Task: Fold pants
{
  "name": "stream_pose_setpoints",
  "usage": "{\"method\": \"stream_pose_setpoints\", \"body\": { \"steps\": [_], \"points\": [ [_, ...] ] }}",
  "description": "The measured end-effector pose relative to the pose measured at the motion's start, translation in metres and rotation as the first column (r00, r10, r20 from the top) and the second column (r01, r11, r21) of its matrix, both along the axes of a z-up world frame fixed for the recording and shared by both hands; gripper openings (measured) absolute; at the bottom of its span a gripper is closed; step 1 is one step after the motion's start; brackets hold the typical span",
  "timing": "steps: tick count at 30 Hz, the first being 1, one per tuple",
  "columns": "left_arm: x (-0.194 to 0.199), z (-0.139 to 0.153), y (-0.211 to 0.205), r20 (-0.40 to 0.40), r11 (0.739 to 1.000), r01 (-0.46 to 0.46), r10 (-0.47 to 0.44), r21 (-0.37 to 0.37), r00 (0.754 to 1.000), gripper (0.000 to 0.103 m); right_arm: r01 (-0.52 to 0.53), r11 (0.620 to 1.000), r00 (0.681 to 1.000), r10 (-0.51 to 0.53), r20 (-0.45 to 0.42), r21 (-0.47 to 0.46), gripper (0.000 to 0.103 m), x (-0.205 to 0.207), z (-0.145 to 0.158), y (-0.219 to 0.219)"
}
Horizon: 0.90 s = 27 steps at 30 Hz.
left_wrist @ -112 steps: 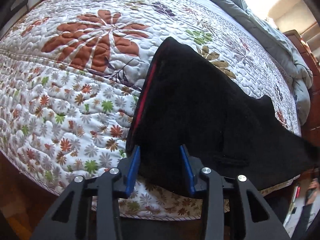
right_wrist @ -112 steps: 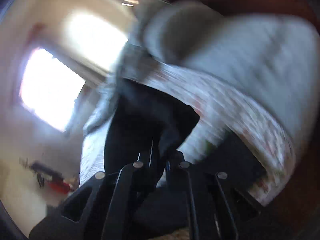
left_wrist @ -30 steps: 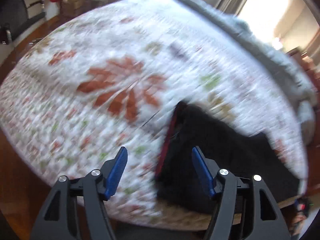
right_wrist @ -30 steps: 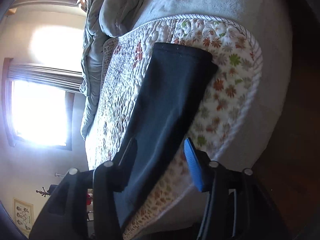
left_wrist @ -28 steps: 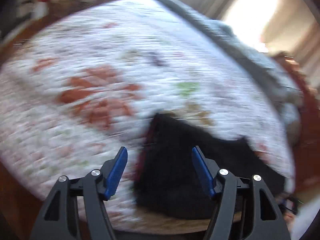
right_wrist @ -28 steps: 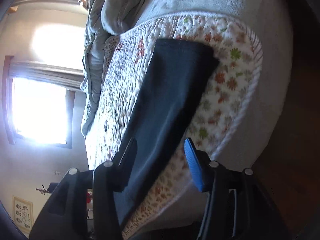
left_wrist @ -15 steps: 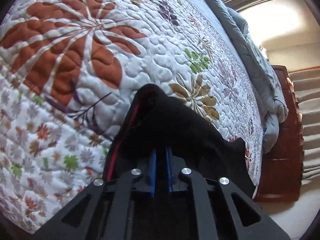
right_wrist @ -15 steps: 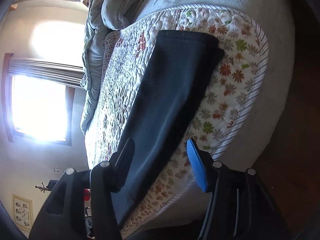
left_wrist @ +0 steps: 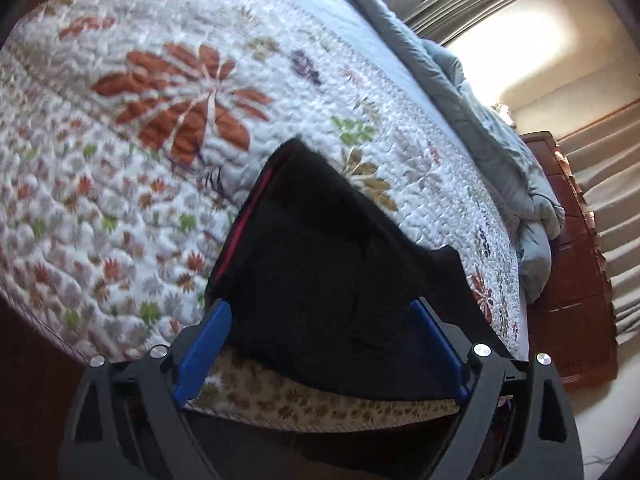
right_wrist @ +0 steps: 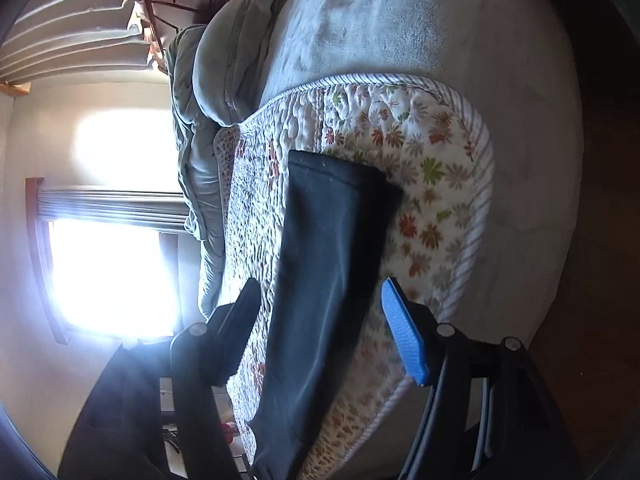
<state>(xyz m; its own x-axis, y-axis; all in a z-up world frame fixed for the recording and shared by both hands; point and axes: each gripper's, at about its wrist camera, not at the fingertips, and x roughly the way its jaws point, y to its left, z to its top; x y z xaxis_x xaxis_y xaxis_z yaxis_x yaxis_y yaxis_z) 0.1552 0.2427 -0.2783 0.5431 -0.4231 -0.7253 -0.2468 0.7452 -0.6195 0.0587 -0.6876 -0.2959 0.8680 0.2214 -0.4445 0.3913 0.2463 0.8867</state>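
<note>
Left wrist view: the left gripper [left_wrist: 320, 344] stands wide open, blue pads [left_wrist: 202, 346] spread to either side of the pants [left_wrist: 328, 280], gripping nothing. The black cloth lies ahead of and between the fingers, flat on the quilt [left_wrist: 120, 184] close to its near edge, a red stripe [left_wrist: 244, 224] running along the side by the left finger. Whether the pads touch the cloth cannot be told.

Over on the right wrist view, the right gripper [right_wrist: 320, 320] is spread apart too and empty, with the pants [right_wrist: 328, 264] stretching away between its fingers toward the hem [right_wrist: 332, 168] at the far end, as a long narrow band along the quilt [right_wrist: 440, 184].

Now the risks. The pants look folded lengthwise, legs stacked, so a shallow pinch from either side would likely catch only the top layer and peel the stack apart on the lift. The cloth also sits near the quilt's edge on the side under the left fingers; a careless drag that way could slide it off the bed. And if the two grippers lift unevenly, the band would probably twist and the next fold would land crooked.
</note>
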Motion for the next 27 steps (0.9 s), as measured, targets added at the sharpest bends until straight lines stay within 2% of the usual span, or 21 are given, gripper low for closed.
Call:
{"method": "stream_pose_setpoints", "body": {
  "steps": [4,10,12,14,17,19,20,22,23,24,27],
  "points": [
    [0.015,-0.020,-0.012,-0.063,0.999,0.033,-0.031,0.034,0.998,0.091,-0.010,1.000,1.000,0.010,-0.002,0.014,0.063,0.017,-0.011,-0.008],
    [0.025,-0.031,-0.018,-0.074,0.994,0.025,-0.017,0.102,0.997,0.094,-0.013,0.999,0.999,0.012,0.037,0.037,0.063,0.038,-0.019,-0.018],
    [0.028,-0.033,-0.022,-0.072,0.991,0.029,-0.019,0.130,0.997,0.095,-0.042,0.999,0.995,0.041,0.090,0.009,0.062,0.043,-0.009,-0.018],
    [0.027,-0.033,-0.031,-0.057,0.984,0.037,-0.027,0.174,0.998,0.099,-0.055,0.998,0.994,0.056,0.090,-0.008,0.062,0.046,-0.010,-0.019],
    [0.029,-0.033,-0.040,-0.056,0.970,0.047,-0.034,0.239,0.998,0.099,-0.060,0.998,0.996,0.059,0.072,0.011,0.051,0.045,-0.027,-0.022],
    [0.030,-0.033,-0.040,-0.053,0.971,0.041,-0.030,0.237,0.998,0.099,-0.062,0.998,0.994,0.061,0.090,0.010,0.050,0.044,-0.030,-0.023],
    [0.028,-0.033,-0.038,-0.046,0.973,0.030,-0.020,0.228,0.999,0.099,-0.063,0.998,0.994,0.062,0.090,0.006,0.047,0.045,-0.031,-0.023],
    [0.026,-0.032,-0.038,-0.035,0.973,0.014,-0.006,0.231,0.999,0.099,-0.065,0.998,0.995,0.065,0.070,-0.005,0.032,0.047,-0.030,-0.023],
    [0.024,-0.031,-0.038,-0.030,0.971,0.007,0.000,0.237,1.000,0.099,-0.068,0.998,0.996,0.069,0.055,-0.018,0.017,0.048,-0.028,-0.023],
    [0.022,-0.029,-0.039,-0.024,0.970,-0.001,0.007,0.245,1.000,0.099,-0.067,0.997,0.997,0.068,0.040,-0.036,0.011,0.049,-0.025,-0.021],
    [0.017,-0.024,-0.043,-0.006,0.960,-0.019,0.022,0.279,1.000,0.099,-0.076,0.990,0.997,0.077,0.006,-0.121,0.009,0.055,0.000,-0.011]
  ]
}}
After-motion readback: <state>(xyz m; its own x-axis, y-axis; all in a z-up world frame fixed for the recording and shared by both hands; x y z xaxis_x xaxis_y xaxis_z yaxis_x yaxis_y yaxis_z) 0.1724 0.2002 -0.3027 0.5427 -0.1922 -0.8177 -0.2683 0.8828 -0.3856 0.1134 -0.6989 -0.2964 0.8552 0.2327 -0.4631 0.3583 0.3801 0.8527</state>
